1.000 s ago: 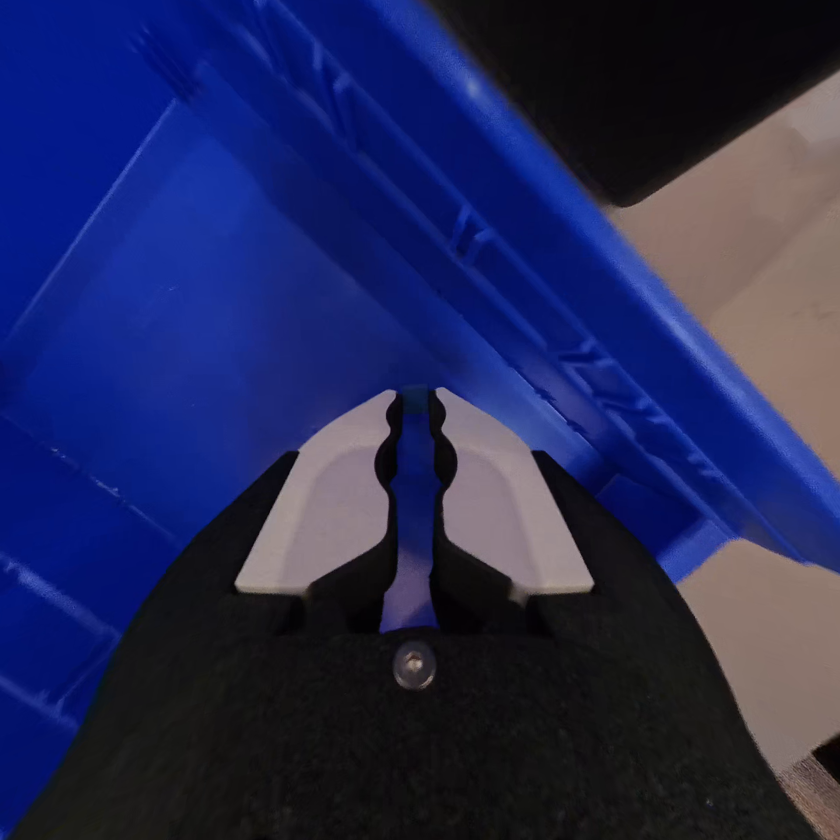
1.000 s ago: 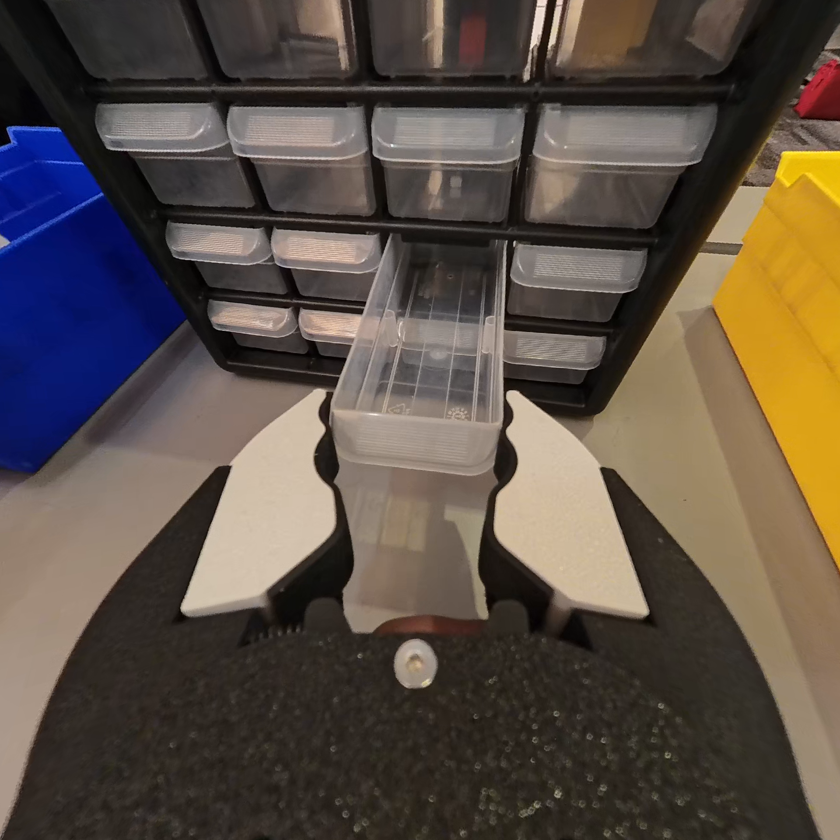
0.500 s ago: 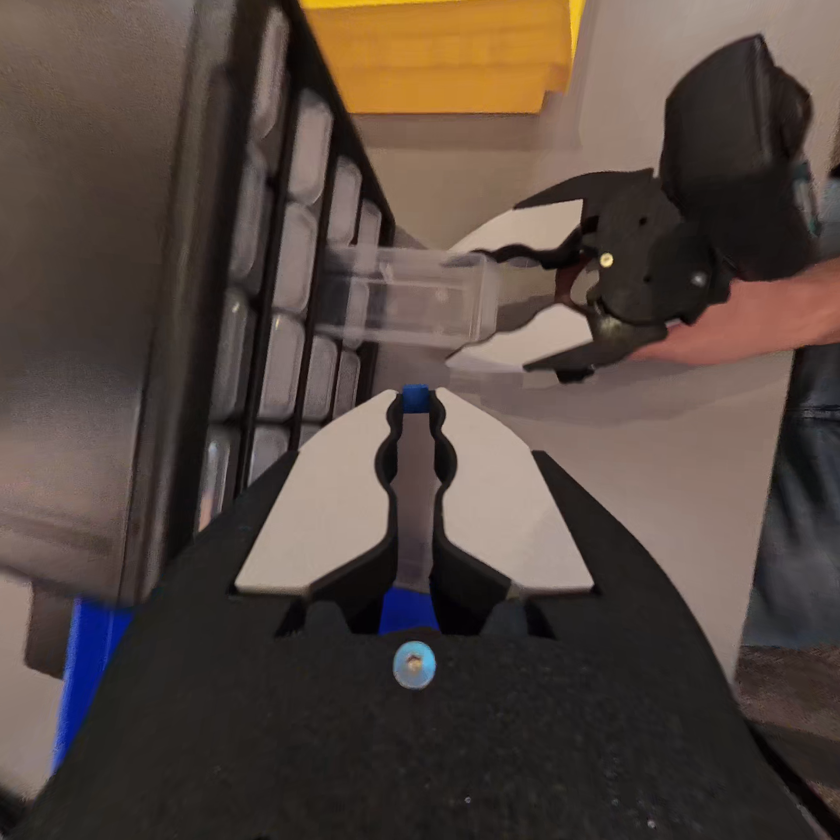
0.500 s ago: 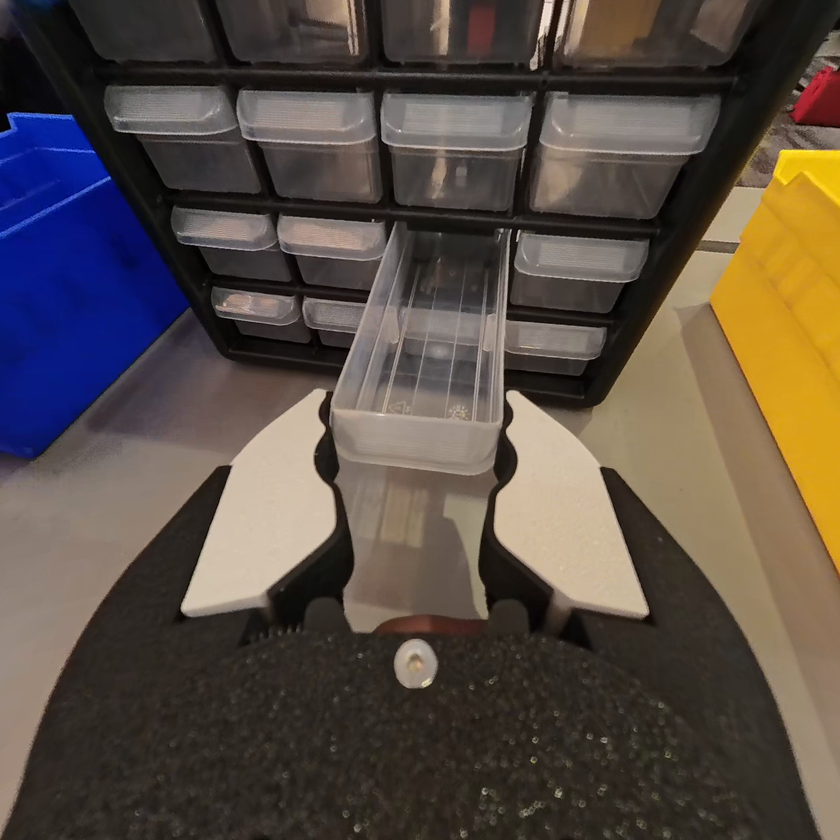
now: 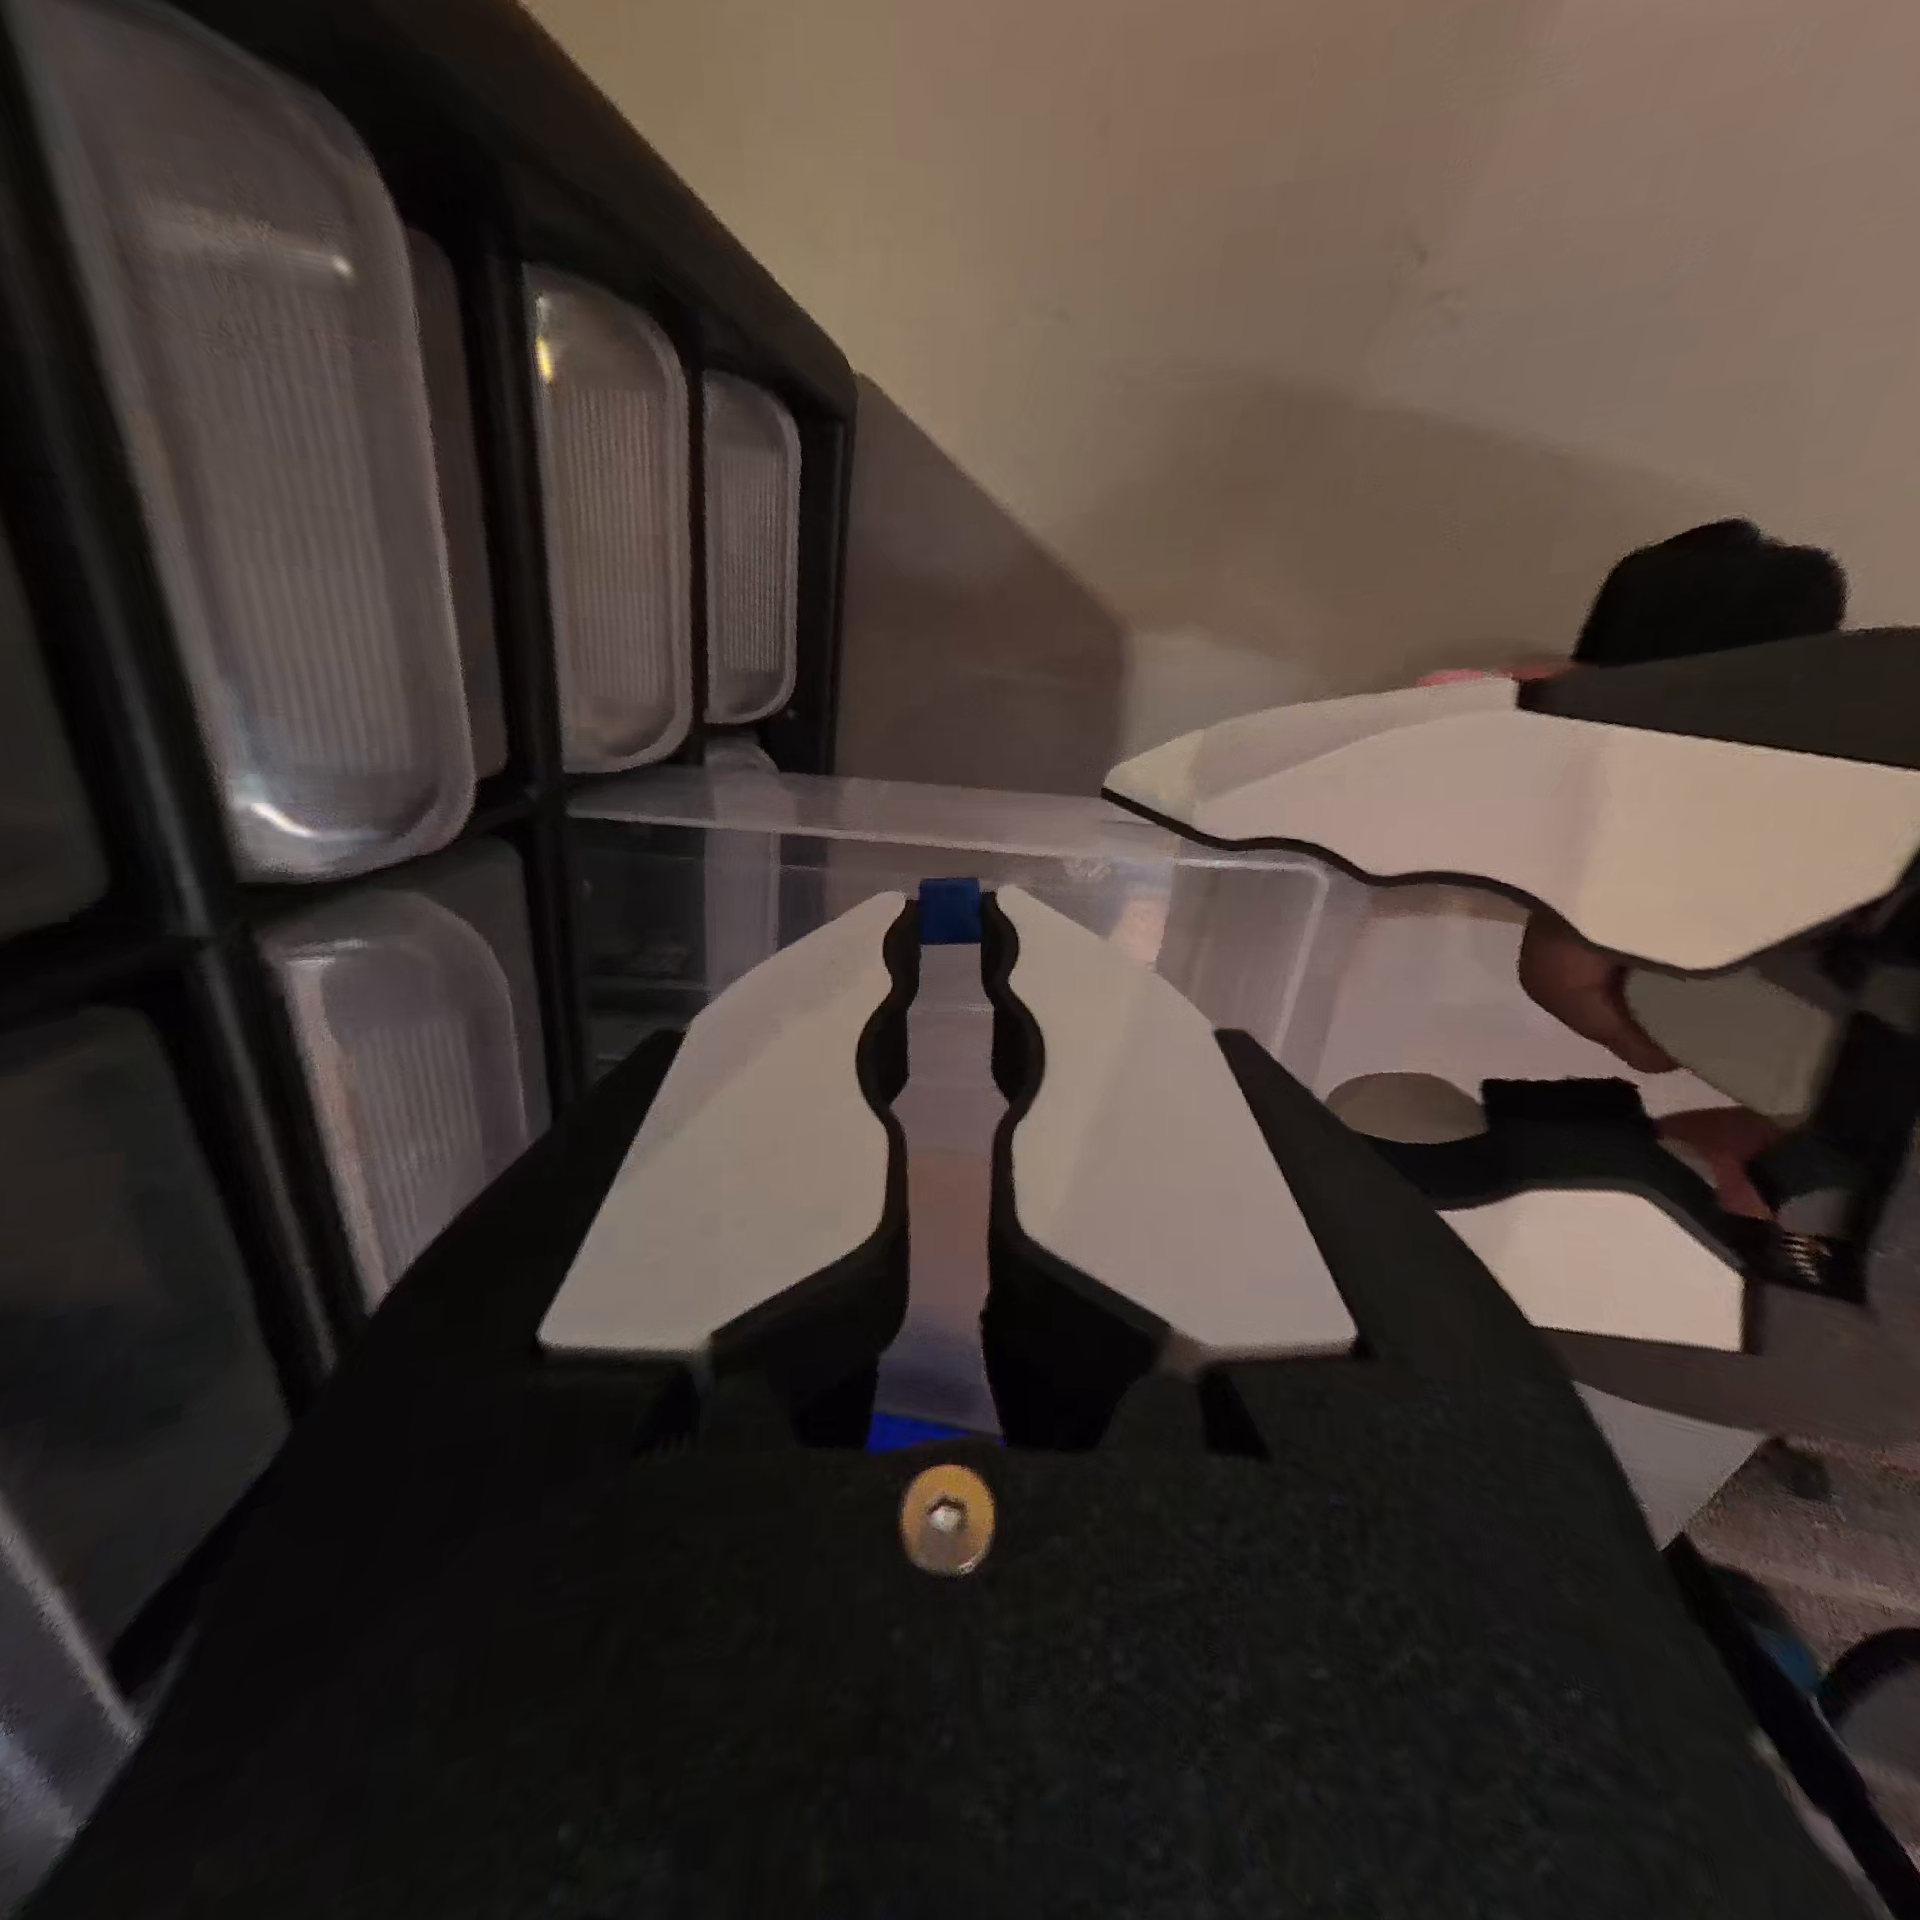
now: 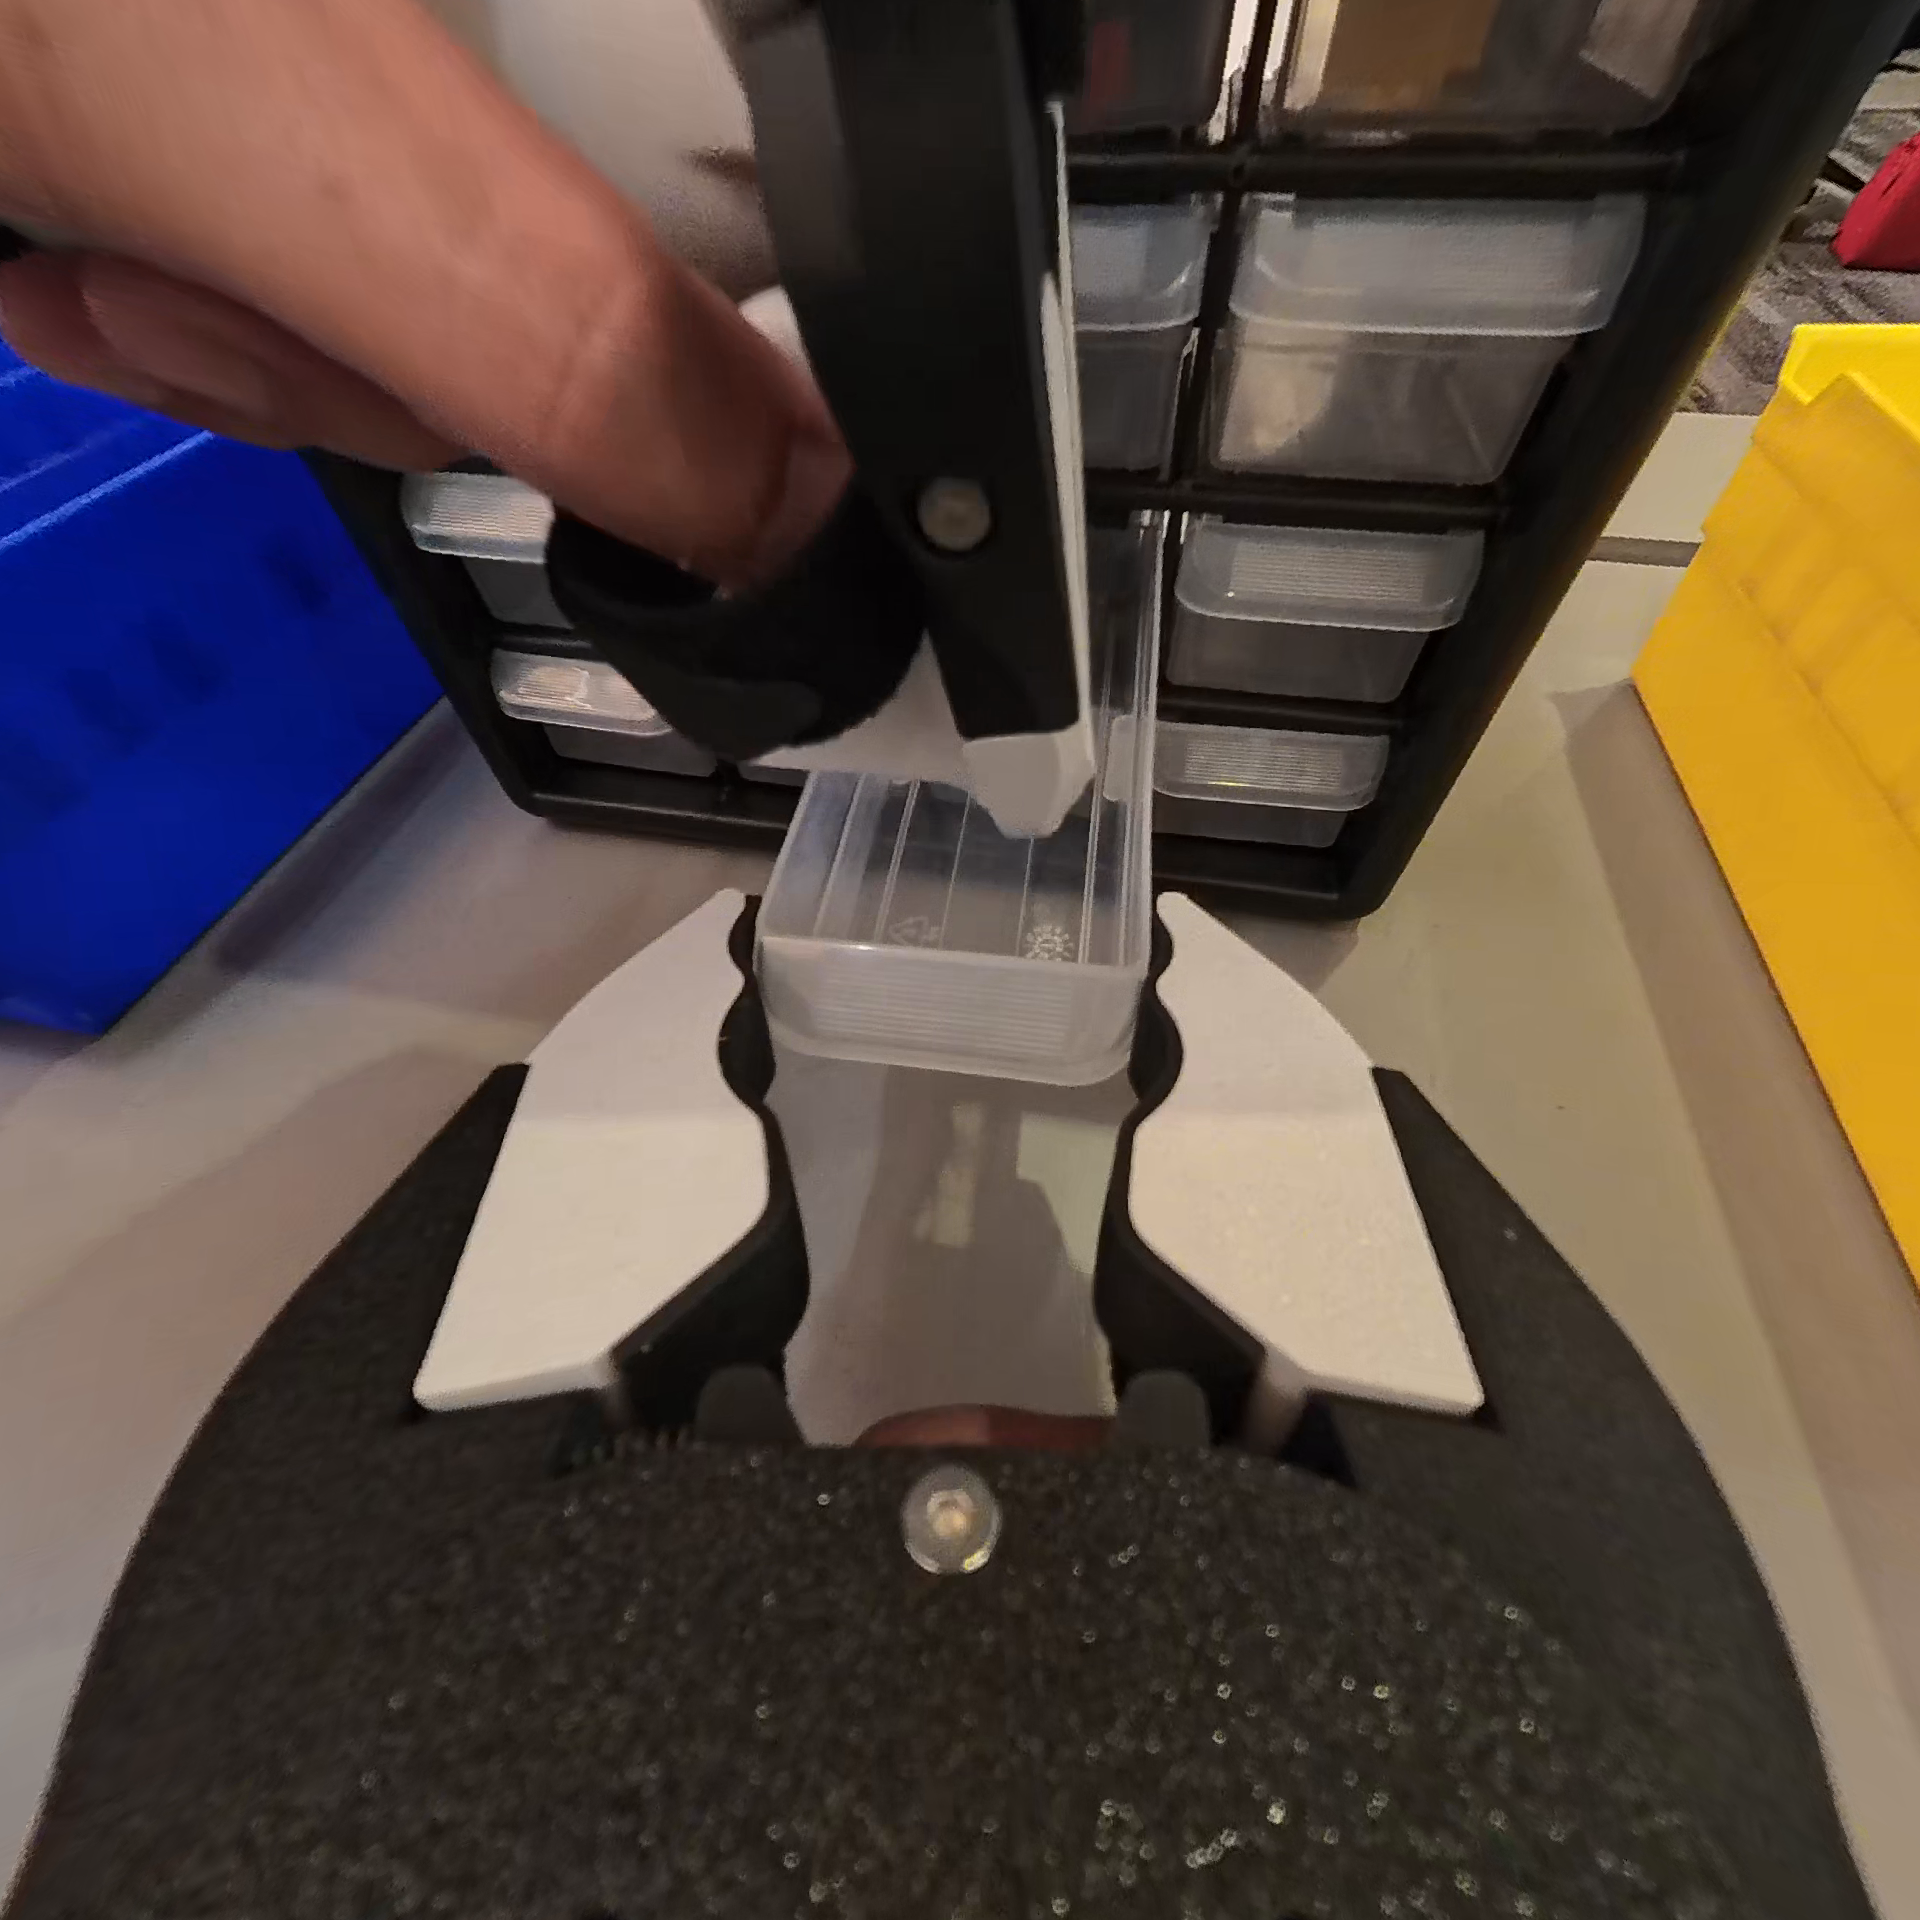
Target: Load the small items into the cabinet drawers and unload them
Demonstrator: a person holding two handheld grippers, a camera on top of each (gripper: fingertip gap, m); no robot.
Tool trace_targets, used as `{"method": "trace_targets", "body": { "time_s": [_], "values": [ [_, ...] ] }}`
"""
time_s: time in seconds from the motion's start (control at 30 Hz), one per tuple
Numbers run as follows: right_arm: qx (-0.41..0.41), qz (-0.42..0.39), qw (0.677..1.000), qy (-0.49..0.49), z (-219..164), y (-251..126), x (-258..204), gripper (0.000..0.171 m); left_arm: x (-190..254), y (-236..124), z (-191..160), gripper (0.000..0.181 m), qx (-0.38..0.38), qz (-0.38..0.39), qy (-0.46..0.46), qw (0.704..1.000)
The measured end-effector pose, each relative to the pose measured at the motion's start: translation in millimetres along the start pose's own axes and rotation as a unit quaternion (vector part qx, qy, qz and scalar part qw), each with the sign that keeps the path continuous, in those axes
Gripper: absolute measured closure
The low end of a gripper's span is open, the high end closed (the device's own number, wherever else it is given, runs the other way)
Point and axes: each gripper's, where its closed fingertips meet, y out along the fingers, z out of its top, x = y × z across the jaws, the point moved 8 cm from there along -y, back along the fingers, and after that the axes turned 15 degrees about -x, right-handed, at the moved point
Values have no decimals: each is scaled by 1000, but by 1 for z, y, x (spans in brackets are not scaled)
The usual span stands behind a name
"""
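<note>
The black cabinet (image 6: 1538, 540) has rows of clear drawers. One clear drawer (image 6: 945, 997) is pulled out, and my right gripper (image 6: 945, 1039) is shut on its front end. My left gripper (image 5: 951, 925) is shut on a small blue item (image 5: 951, 909) at its tips. In the right wrist view the left gripper (image 6: 1029, 800) points down into the open drawer, held by a hand (image 6: 416, 312); the blue item is hidden there. In the left wrist view the drawer (image 5: 883, 821) sticks out of the cabinet (image 5: 790, 343), with the right gripper (image 5: 1247, 935) on its end.
A blue bin (image 6: 156, 675) stands left of the cabinet and a yellow bin (image 6: 1787, 675) to its right, both on the grey tabletop (image 6: 312, 1039). Closed clear drawers (image 6: 1320, 603) surround the open one. Both grippers' tips are close together, under 4 cm apart. My right gripper's tips are some 9 centimeters from the black cabinet (image 6: 1538, 540). Look for it in the left wrist view (image 5: 572, 169) too.
My left gripper has left the blue bin with the blue item and swung across to the open drawer, tips now inside it. My right gripper still holds the drawer out.
</note>
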Motion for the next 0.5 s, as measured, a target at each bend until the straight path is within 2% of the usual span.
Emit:
{"method": "trace_targets", "body": {
  "time_s": [0.5],
  "values": [
    [0,-2,1000,-3,-1,-1,-1,104,2,9,13,170,-89,-3,6,996]
  ]
}}
